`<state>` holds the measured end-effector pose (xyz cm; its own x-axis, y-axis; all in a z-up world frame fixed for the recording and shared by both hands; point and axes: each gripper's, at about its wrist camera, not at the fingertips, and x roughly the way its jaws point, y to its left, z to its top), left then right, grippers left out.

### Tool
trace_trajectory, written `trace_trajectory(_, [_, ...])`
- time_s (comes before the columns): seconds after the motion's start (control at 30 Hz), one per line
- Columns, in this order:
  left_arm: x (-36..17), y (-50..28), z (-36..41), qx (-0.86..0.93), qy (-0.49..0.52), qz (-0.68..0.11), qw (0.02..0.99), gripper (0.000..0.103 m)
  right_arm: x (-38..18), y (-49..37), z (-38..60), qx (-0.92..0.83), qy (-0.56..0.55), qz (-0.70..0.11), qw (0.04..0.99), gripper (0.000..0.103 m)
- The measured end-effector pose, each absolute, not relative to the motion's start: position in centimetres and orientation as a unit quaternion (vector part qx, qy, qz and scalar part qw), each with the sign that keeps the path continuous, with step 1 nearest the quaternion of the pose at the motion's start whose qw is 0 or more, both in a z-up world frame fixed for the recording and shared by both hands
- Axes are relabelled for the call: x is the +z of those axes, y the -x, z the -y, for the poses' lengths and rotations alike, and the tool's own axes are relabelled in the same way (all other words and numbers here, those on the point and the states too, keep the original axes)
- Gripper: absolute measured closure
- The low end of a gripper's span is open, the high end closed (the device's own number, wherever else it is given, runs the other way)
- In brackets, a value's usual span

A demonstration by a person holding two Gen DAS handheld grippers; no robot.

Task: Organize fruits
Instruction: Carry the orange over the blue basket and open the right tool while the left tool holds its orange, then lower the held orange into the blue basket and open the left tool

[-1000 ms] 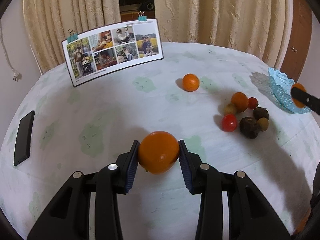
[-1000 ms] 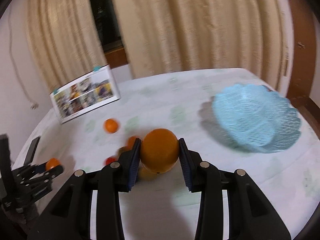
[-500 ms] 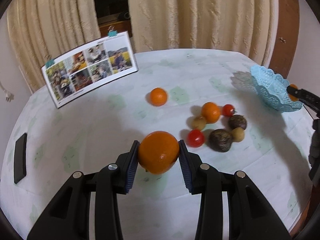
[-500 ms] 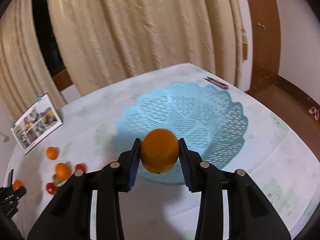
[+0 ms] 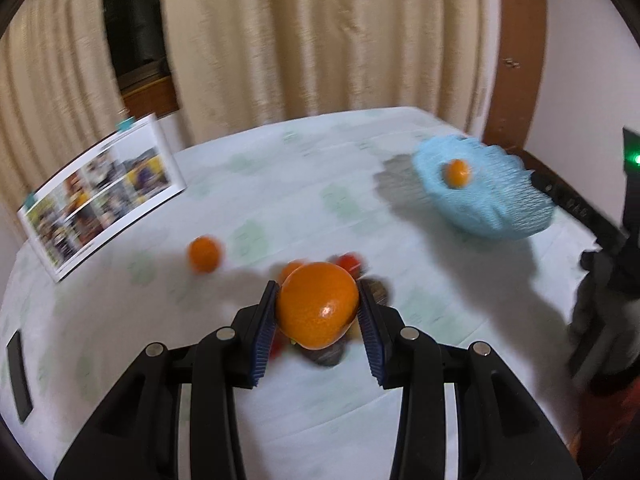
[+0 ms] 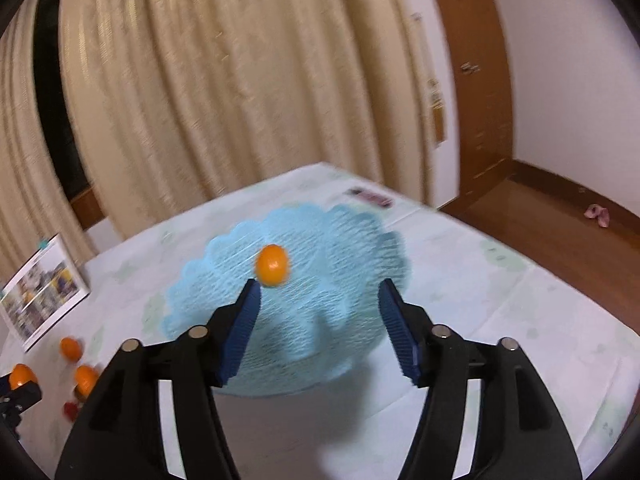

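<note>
My left gripper (image 5: 318, 312) is shut on an orange (image 5: 318, 310) and holds it above a cluster of small fruits (image 5: 348, 262) on the table. My right gripper (image 6: 320, 312) is open and empty, above the near side of the light blue lattice basket (image 6: 340, 240). A small orange (image 6: 272, 265) lies inside that basket; it also shows in the left wrist view (image 5: 457, 173), in the basket (image 5: 488, 204) at the right. Another orange (image 5: 204, 254) lies alone on the cloth, left of the cluster.
A photo board (image 5: 100, 196) stands at the back left. A black phone (image 5: 19, 374) lies at the table's left edge. Loose fruits (image 6: 78, 376) show left in the right wrist view. Curtains hang behind the round table (image 5: 320, 184). A small flat object (image 6: 370, 197) lies behind the basket.
My right gripper has opened and let its orange go into the blue basket. My left gripper has carried its orange rightward, over the fruit cluster, nearer the basket.
</note>
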<state>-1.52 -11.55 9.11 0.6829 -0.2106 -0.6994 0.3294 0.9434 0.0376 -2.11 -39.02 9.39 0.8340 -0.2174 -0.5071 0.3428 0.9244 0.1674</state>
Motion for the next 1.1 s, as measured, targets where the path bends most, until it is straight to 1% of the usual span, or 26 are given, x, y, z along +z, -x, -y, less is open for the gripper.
trace_trajectory(0.03, [9.3,1.2,12.4,-0.159,-0.079,-0.367,0.913,0.064,9.3,2.5,39.4,-0.163,-0.127,-0.237,0.949,0.031])
trace_trajectory(0.07, [9.6,0.9,13.3,-0.167,-0.080,-0.365,0.913,0.064,9.3,2.9,39.6,-0.172,-0.130,-0.231,0.949,0.030])
trace_trajectory(0.3, [10.2,-1.8,19.8,-0.230,-0.083,-0.355,0.902,0.064,8.6,4.5,41.5,-0.206,-0.166,-0.206,0.942,0.028])
trace_trajectory(0.33, [10.2,-2.0,20.4,-0.236,-0.082,-0.355,0.901,0.063,8.7,4.7,41.6,-0.209,-0.168,-0.200,0.942,0.025])
trace_trajectory(0.37, [10.2,-2.6,21.5,-0.244,-0.081,-0.354,0.899,0.063,8.7,4.8,41.7,-0.213,-0.168,-0.194,0.943,0.021])
trace_trajectory(0.4, [10.2,-2.9,22.2,-0.251,-0.080,-0.353,0.898,0.063,8.9,5.0,41.8,-0.217,-0.170,-0.186,0.943,0.020])
trace_trajectory(0.6, [9.5,-5.1,24.3,-0.271,-0.067,-0.371,0.886,0.063,8.7,5.4,42.7,-0.221,-0.194,-0.186,0.938,0.019])
trace_trajectory(0.63, [9.4,-5.5,24.2,-0.268,-0.064,-0.372,0.886,0.062,8.6,5.4,42.9,-0.220,-0.200,-0.188,0.936,0.019])
trace_trajectory(0.67, [9.3,-5.9,24.0,-0.264,-0.062,-0.375,0.887,0.053,8.6,5.4,43.1,-0.219,-0.204,-0.189,0.935,0.019])
trace_trajectory(0.73, [9.0,-6.9,23.6,-0.253,-0.049,-0.381,0.888,0.041,8.6,5.6,43.2,-0.218,-0.212,-0.188,0.934,0.019])
trace_trajectory(0.8, [8.3,-7.5,22.6,-0.246,-0.042,-0.393,0.885,0.039,8.5,5.5,43.4,-0.215,-0.216,-0.191,0.933,0.019])
trace_trajectory(0.83, [7.8,-7.7,22.1,-0.245,-0.041,-0.403,0.881,0.033,8.4,5.4,43.4,-0.212,-0.217,-0.197,0.932,0.019])
trace_trajectory(0.87, [7.2,-7.8,21.7,-0.247,-0.041,-0.411,0.877,0.023,8.4,5.3,43.4,-0.210,-0.218,-0.201,0.932,0.019])
trace_trajectory(0.9, [6.6,-7.9,21.3,-0.249,-0.042,-0.419,0.872,0.019,8.3,5.3,43.4,-0.209,-0.220,-0.204,0.931,0.019])
trace_trajectory(0.93, [6.1,-7.9,21.0,-0.248,-0.044,-0.423,0.870,0.017,8.3,5.2,43.4,-0.209,-0.221,-0.205,0.931,0.019])
trace_trajectory(1.1, [3.2,-7.7,21.1,-0.238,-0.080,-0.439,0.863,0.017,8.2,5.3,43.3,-0.209,-0.219,-0.205,0.931,0.019])
